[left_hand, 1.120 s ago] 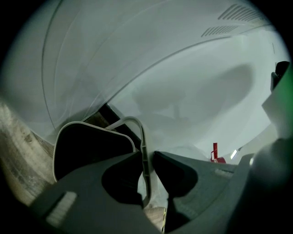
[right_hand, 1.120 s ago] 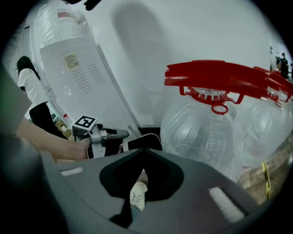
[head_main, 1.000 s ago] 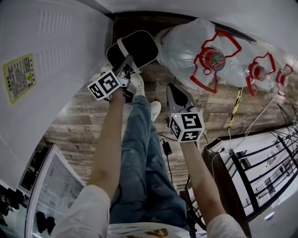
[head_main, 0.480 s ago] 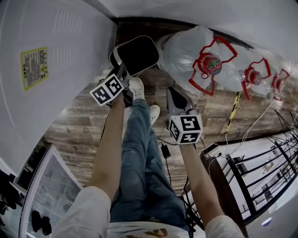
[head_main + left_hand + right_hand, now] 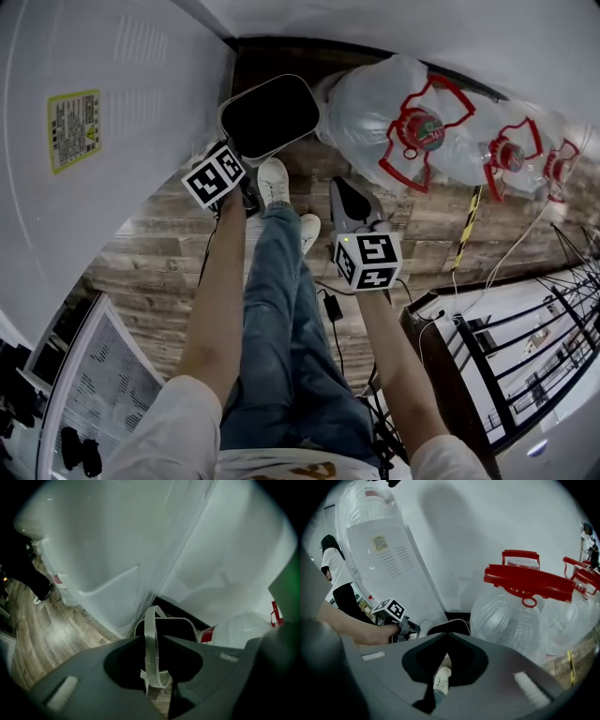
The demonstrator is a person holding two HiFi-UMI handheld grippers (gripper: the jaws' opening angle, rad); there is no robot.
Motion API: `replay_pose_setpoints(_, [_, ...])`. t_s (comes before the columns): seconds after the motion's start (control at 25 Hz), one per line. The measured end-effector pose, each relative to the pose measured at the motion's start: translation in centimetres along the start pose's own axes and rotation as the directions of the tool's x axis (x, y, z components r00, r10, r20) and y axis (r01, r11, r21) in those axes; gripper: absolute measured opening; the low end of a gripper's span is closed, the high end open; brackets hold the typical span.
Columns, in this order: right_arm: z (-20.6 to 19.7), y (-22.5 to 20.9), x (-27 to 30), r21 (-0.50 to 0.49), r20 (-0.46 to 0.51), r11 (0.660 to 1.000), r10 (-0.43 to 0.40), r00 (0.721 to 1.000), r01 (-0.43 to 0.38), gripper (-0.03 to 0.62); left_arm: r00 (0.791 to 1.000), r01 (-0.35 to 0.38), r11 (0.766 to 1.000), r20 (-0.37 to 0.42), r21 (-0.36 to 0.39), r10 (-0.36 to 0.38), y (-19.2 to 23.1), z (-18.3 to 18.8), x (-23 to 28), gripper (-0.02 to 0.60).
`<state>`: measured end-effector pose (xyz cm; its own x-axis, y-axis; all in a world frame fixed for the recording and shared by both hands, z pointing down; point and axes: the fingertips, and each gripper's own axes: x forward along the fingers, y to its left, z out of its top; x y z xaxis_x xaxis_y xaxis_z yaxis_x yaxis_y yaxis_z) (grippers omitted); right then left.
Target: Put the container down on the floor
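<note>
The container (image 5: 270,114), a black bin with a white rim, is near the wall's foot beside the white appliance; whether it rests on the wood floor (image 5: 159,248) I cannot tell. My left gripper (image 5: 246,195) is just below it in the head view. In the left gripper view its white handle (image 5: 151,663) runs from the container (image 5: 164,630) back between the jaws of the left gripper (image 5: 153,641), which are shut on it. My right gripper (image 5: 341,189) hangs beside the person's leg, shut and empty. The right gripper view shows the right gripper (image 5: 447,637), the container (image 5: 451,626) and the left gripper (image 5: 404,629).
Big clear water jugs (image 5: 403,122) with red caps and handles stand right of the container, and also show in the right gripper view as jugs (image 5: 511,616). A white appliance (image 5: 103,141) fills the left. The person's shoes (image 5: 274,178) are close by. A dark rack (image 5: 525,347) and cables lie at right.
The container's handle no longer lies across its opening; the container sits a little farther from the left gripper, which has drawn back. The right gripper drifted slightly left.
</note>
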<state>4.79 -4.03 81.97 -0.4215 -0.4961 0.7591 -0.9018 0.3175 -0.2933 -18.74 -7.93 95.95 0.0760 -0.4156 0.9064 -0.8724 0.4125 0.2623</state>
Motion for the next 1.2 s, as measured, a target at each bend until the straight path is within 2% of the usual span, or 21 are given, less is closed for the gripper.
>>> replay_pose_setpoints(0.24, [0.4, 0.5, -0.5, 0.01, 0.042, 0.999, 0.03, 0.999, -0.03, 0.026, 0.998, -0.047, 0.999, -0.031, -0.014, 0.047, 1.4, -0.8, 0.4, 0.092])
replay_pose_setpoints(0.6, [2.2, 0.4, -1.5, -0.022, 0.055, 1.0, 0.003, 0.999, -0.002, 0.026, 1.0, -0.027, 0.999, -0.013, 0.017, 0.027, 0.5, -0.2, -1.5, 0.092])
replay_pose_setpoints(0.76, [4.0, 1.2, -2.9, -0.057, 0.061, 0.998, -0.01, 0.998, 0.014, 0.026, 1.0, 0.007, 0.996, -0.007, 0.093, -0.006, -1.6, 0.4, -4.2, 0.085])
replay_pose_setpoints(0.92, [6.7, 2.1, -5.0, -0.098, 0.085, 0.995, -0.01, 0.996, 0.018, 0.026, 0.994, 0.097, 0.976, 0.035, 0.195, -0.105, -5.5, 2.1, -8.8, 0.002])
replay_pose_setpoints(1.04, [9.1, 2.3, -6.7, -0.134, 0.114, 0.991, -0.013, 0.993, 0.029, 0.026, 0.985, 0.142, 0.956, 0.055, 0.258, -0.161, -7.9, 3.3, -12.2, 0.002])
replay_pose_setpoints(1.2, [11.9, 1.5, -9.3, -0.121, 0.159, 0.99, -0.054, 0.986, 0.074, 0.026, 0.977, 0.176, 0.933, 0.063, 0.315, -0.205, -10.4, 4.6, -16.3, 0.002])
